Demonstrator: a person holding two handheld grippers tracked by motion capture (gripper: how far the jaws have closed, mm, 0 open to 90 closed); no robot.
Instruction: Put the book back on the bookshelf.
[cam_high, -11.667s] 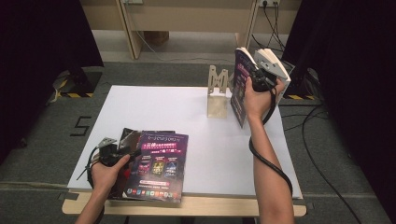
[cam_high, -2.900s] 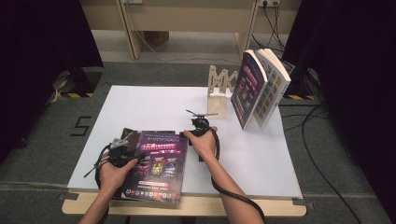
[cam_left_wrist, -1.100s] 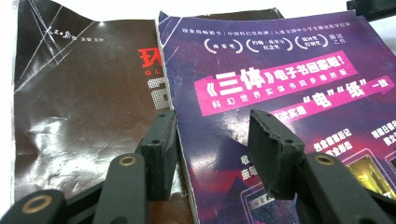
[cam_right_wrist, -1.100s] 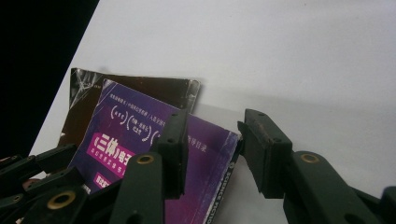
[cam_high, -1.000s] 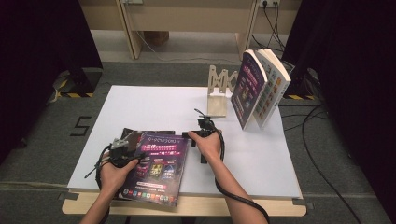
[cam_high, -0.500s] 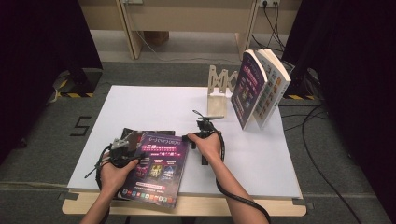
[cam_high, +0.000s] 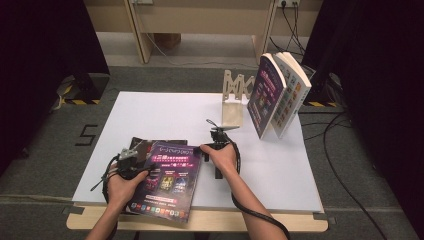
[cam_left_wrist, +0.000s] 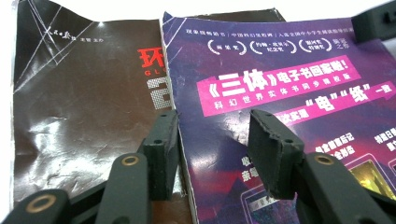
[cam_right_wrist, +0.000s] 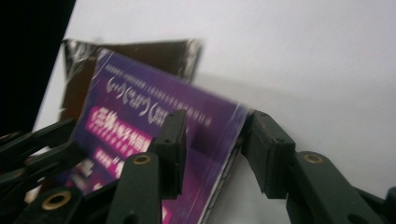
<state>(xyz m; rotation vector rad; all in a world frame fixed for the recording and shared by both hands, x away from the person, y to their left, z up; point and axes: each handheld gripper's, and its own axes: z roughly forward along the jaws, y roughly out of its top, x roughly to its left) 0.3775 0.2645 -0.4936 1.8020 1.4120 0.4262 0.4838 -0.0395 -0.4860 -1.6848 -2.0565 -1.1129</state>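
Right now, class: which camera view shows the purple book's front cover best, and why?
The left gripper view: the purple book shows sharp, readable cover print. The high view shows its whole outline, small. The right gripper view shows it blurred, edge-on.

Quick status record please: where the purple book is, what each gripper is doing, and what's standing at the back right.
purple book: front left of table, lying partly over a dark brown book
left gripper: jaws straddle the purple book's left edge
right gripper: jaws straddle the purple book's far right corner, which looks lifted
grip: pad contact unclear on both
back right: two upright books beside a wooden stand
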